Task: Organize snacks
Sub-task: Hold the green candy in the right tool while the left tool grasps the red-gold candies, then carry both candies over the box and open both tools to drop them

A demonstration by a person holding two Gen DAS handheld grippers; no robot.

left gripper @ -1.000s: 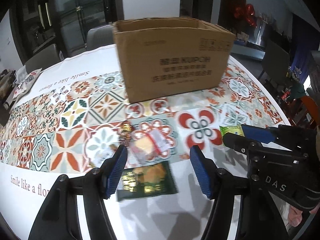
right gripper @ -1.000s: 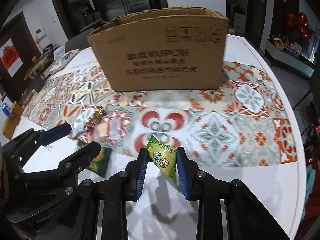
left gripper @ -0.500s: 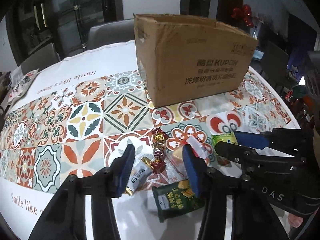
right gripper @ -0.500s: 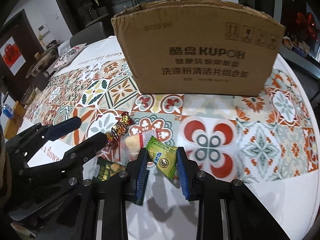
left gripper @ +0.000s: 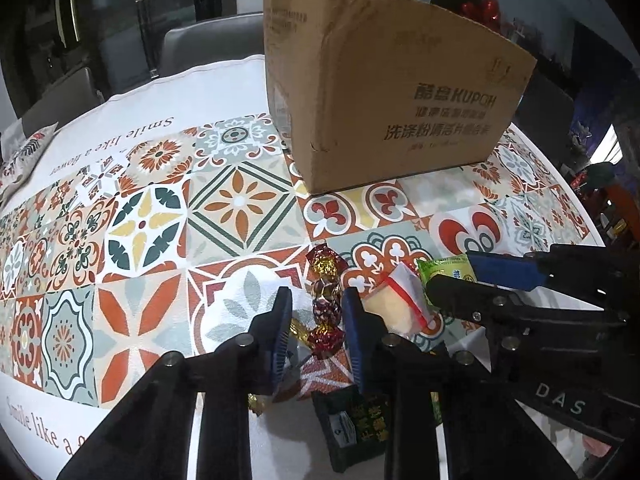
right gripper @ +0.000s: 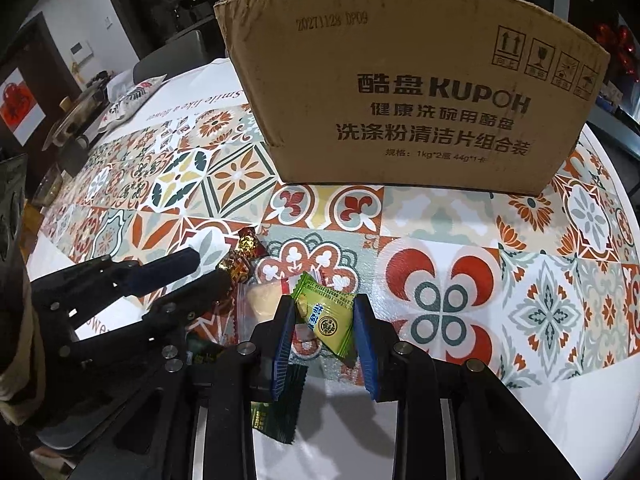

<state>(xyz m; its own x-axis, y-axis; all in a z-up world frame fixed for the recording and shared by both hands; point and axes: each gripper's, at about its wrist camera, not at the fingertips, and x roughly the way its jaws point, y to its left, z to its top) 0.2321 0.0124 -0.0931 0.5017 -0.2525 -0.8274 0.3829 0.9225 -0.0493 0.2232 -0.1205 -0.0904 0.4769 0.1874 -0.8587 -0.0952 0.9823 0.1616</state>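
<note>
My right gripper (right gripper: 323,320) is shut on a light green snack packet (right gripper: 326,314), held just above the table. It also shows in the left wrist view (left gripper: 444,270). My left gripper (left gripper: 316,312) has its blue pads on either side of a string of red and gold foil candies (left gripper: 325,300) on the tablecloth; the pads look close to it but I cannot tell if they grip. A clear bag with a red seal (left gripper: 394,306) and a dark green packet (left gripper: 354,420) lie beside it. An open cardboard box (right gripper: 404,92) stands behind.
The patterned tablecloth (left gripper: 160,220) covers a round table; its edge curves at right (right gripper: 616,380). A grey chair (left gripper: 208,44) stands behind the table. A patterned pouch (right gripper: 128,100) lies at far left.
Both grippers moved left and lower toward the snack pile. My left gripper narrowed from wide open to closely flanking the foil candies. The right gripper kept the green packet.
</note>
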